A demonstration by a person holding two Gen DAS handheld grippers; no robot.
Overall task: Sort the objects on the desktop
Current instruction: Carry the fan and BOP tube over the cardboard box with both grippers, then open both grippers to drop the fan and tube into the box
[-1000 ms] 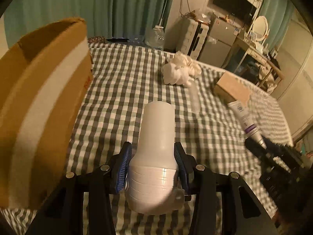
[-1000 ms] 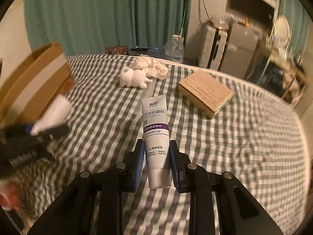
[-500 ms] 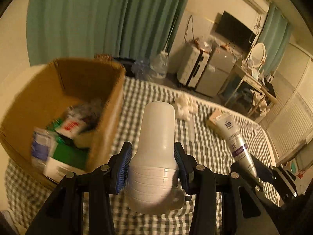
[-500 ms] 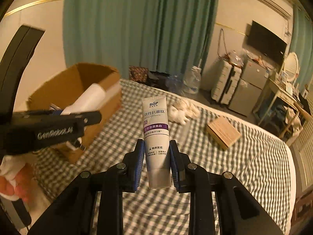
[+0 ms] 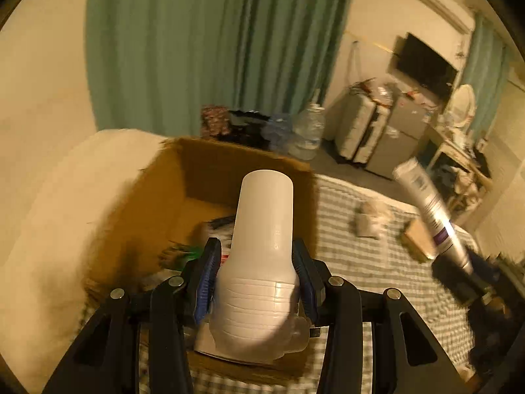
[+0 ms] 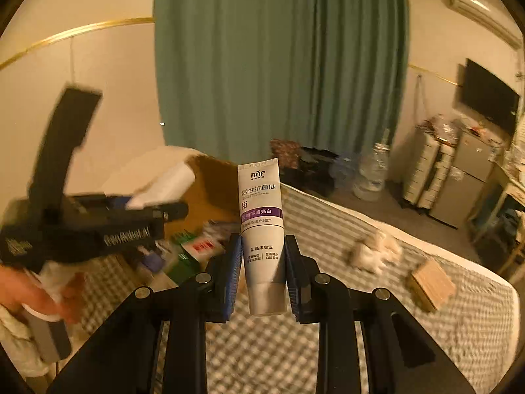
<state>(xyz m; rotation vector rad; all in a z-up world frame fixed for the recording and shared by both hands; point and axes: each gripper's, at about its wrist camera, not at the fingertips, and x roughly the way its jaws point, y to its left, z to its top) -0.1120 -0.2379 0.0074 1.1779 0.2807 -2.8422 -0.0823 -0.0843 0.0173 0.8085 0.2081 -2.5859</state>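
My left gripper point(image 5: 256, 282) is shut on a white plastic bottle point(image 5: 262, 243) and holds it above the open cardboard box point(image 5: 210, 161), which has several packets inside. My right gripper point(image 6: 262, 272) is shut on a white toothpaste tube point(image 6: 262, 229) with a purple band, held upright in the air right of the box point(image 6: 210, 170). The left gripper point(image 6: 108, 226) with the bottle shows blurred in the right wrist view. The tube point(image 5: 430, 210) and right gripper show at the right of the left wrist view.
A checked cloth point(image 6: 328, 229) covers the table. On it lie a white plush toy point(image 6: 374, 252) and a small wooden box point(image 6: 431, 284). Behind are green curtains, a water jug point(image 6: 370, 177), suitcases and a TV.
Both grippers have risen and swung left with their objects. The left gripper went from beside the box to over its open top. The right gripper has come nearer the box.
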